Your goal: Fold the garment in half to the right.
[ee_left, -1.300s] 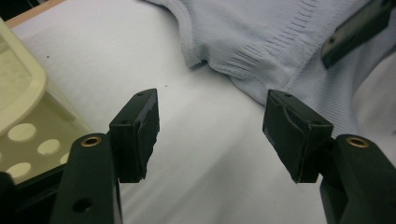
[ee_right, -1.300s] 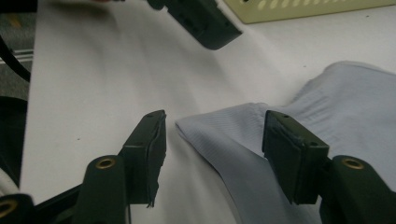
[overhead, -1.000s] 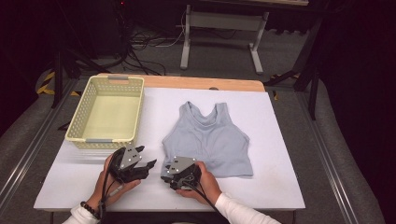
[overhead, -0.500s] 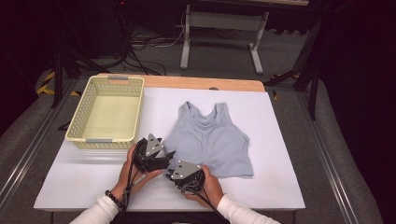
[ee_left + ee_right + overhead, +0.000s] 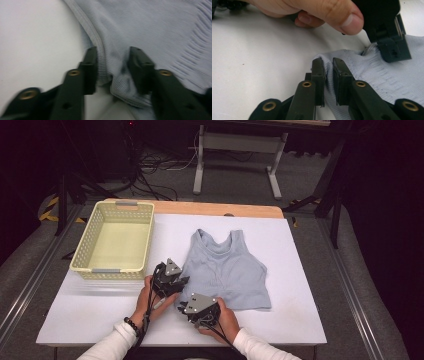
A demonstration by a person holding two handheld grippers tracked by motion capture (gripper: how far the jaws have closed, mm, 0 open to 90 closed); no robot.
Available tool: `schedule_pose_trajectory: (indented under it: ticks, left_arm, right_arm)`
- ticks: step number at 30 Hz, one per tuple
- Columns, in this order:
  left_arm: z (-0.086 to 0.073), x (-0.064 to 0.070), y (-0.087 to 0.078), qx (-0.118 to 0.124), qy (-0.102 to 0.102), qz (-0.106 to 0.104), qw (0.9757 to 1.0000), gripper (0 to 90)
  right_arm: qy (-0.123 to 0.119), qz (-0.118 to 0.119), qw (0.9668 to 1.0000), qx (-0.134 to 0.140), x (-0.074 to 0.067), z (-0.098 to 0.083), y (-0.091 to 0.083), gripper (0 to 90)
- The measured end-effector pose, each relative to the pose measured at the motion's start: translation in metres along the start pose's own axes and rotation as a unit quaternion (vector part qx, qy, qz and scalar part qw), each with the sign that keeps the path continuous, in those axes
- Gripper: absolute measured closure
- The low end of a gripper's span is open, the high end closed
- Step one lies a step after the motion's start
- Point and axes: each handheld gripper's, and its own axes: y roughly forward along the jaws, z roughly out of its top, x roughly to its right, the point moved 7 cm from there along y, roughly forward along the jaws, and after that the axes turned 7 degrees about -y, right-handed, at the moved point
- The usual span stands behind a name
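- Pale yellow plastic basket (image 5: 114,240) sits at the far left of the white desk (image 5: 300,315), holding nothing.
- Left tongs (image 5: 176,281) straddle the ribbed left side edge of the top; the jaws have just been closing, with cloth bunched between them and a gap remaining.
- Right tongs (image 5: 186,306) are pinched on the top's near left corner.
- Light blue tank top (image 5: 230,272) lies flat at mid-desk, right of the basket.

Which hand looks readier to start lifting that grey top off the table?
Probably the right. The right hand-held gripper has its jaws pinched on the corner of the grey top. The left hand-held gripper has just been closing, with the top's side hem between its jaws, but they still stand apart.
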Motion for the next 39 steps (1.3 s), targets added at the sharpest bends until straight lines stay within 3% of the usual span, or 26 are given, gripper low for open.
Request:
schedule_pose_trajectory:
  ticks: [5,7,17,23,27,32,39]
  left_arm:
    - [0.0,0.002,-0.004,0.0,0.017,0.002,0.9999,78.1]
    - [0.0,0.001,-0.006,0.002,0.019,0.007,0.9998,78.6]
    - [-0.001,-0.009,-0.027,0.008,0.022,0.022,0.9995,78.9]
    - [0.003,-0.01,-0.039,0.027,0.024,0.015,0.9992,78.8]
    - [0.012,-0.004,-0.039,0.04,0.023,0.011,0.9989,78.5]
    - [0.028,0.005,-0.038,0.064,0.019,0.007,0.9977,76.7]
    - [0.054,0.019,-0.036,0.107,0.018,-0.006,0.9941,69.4]
  right_arm:
    - [-0.011,0.003,0.9999,0.0,-0.001,0.001,-0.001,82.2]
    - [-0.005,0.008,0.9999,0.005,0.0,0.002,-0.001,82.6]
    - [-0.002,0.015,0.9995,0.028,-0.004,0.015,-0.001,82.9]
    - [-0.011,0.008,0.999,0.042,-0.006,0.023,-0.006,82.9]
    - [-0.007,-0.002,0.9989,0.046,-0.002,0.022,-0.016,82.9]
    - [0.022,-0.019,0.9977,0.061,0.013,0.017,-0.039,83.0]
    - [0.048,-0.054,0.9943,0.079,0.031,0.007,-0.071,83.3]
